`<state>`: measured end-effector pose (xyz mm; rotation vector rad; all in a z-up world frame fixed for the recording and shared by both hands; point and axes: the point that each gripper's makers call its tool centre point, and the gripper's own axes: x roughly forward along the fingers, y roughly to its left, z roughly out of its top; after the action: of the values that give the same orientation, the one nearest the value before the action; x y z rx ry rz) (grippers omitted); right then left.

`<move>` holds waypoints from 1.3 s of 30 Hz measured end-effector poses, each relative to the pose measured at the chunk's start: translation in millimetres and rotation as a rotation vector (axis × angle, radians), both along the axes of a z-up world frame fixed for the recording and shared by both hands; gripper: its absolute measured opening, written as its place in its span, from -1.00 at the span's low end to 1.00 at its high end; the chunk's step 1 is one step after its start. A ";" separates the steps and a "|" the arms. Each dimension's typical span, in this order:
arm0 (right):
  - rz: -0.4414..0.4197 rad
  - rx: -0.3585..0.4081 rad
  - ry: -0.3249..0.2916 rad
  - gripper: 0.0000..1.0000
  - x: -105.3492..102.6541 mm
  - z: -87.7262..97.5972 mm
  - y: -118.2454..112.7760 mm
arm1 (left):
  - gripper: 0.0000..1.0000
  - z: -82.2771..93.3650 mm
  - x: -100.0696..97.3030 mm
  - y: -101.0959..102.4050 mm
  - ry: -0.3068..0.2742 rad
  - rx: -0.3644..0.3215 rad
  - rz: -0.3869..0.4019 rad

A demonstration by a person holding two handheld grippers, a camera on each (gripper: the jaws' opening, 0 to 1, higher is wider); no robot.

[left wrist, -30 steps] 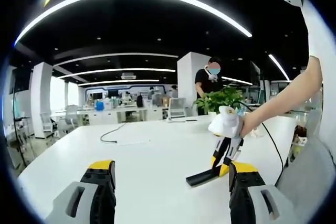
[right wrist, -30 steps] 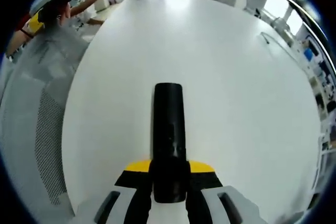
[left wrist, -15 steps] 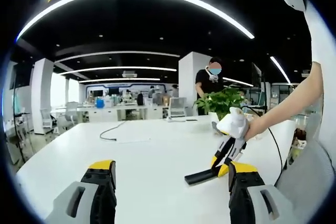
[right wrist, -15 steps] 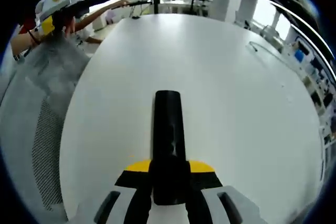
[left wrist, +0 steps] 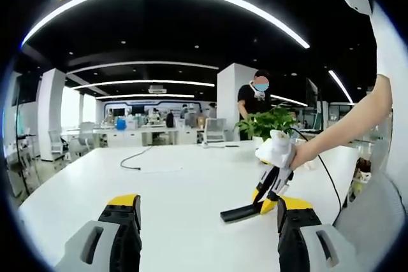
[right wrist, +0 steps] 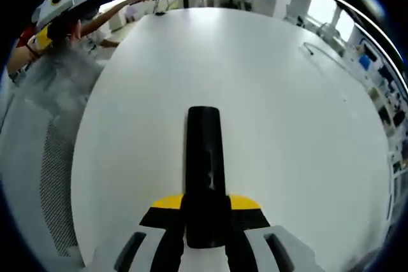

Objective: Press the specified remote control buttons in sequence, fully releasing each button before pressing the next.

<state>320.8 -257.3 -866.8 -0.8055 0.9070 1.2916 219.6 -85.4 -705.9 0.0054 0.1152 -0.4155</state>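
My right gripper [right wrist: 205, 216] is shut on the near end of a black remote control [right wrist: 204, 157], which points straight ahead over the white table [right wrist: 274, 93]. In the left gripper view the same remote [left wrist: 240, 212] slopes down toward the tabletop, held by the right gripper [left wrist: 270, 190] in a person's hand. Whether its tip touches the table I cannot tell. My left gripper [left wrist: 207, 224] is open with nothing between its jaws, above the table [left wrist: 172, 189] and apart from the remote. That left gripper [right wrist: 75, 6] also appears at the upper left of the right gripper view.
A grey mesh chair back [right wrist: 48, 157] stands along the table's left edge. A black cable [left wrist: 131, 162] lies on the far part of the table, and a potted plant [left wrist: 271, 121] stands behind it. A person [left wrist: 254, 101] stands beyond the table among office desks.
The right gripper has swayed slightly with the remote, whose tip has edged a little to the left in the left gripper view. My left gripper stays open and holds its place.
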 end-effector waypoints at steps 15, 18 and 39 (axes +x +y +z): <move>0.041 -0.014 0.005 -0.58 10.7 -0.1 0.8 | 0.82 -1.6 1.9 1.0 0.014 -0.014 0.003; 0.041 -0.007 0.005 -0.58 14.1 -0.1 0.7 | 0.82 -2.2 2.4 1.1 0.017 -0.013 0.005; 0.017 0.074 -0.006 -0.58 34.3 1.0 3.3 | 0.81 -3.8 2.6 3.0 0.025 -0.010 0.016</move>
<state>355.1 -254.0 -865.8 -0.7604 0.8444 1.3287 222.2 -82.4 -709.7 -0.0110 0.1379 -0.4004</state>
